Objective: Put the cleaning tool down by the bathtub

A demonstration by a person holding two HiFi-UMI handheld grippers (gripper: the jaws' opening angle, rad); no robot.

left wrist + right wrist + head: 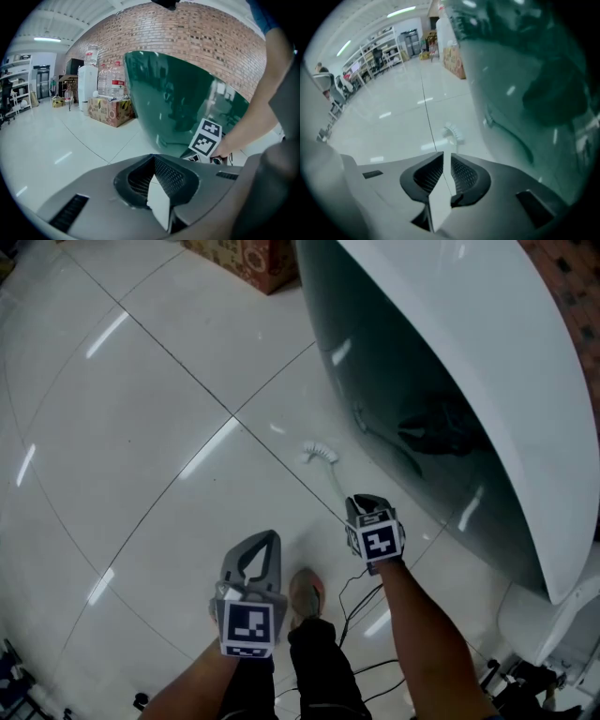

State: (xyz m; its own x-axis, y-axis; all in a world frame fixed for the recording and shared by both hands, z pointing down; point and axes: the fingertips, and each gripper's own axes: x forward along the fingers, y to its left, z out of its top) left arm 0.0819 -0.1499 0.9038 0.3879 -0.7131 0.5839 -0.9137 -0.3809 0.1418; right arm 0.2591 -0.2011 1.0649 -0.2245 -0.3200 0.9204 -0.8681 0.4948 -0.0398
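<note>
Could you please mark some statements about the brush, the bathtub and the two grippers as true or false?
1. The brush has its white head resting on the floor beside the bathtub. True.
2. The left gripper has its fingers wide apart. False: they are together, with nothing between them.
3. The brush's handle runs between the fingers of the right gripper. True.
4. The cardboard box sits inside the bathtub. False: it stands on the floor by the tub's far end.
</note>
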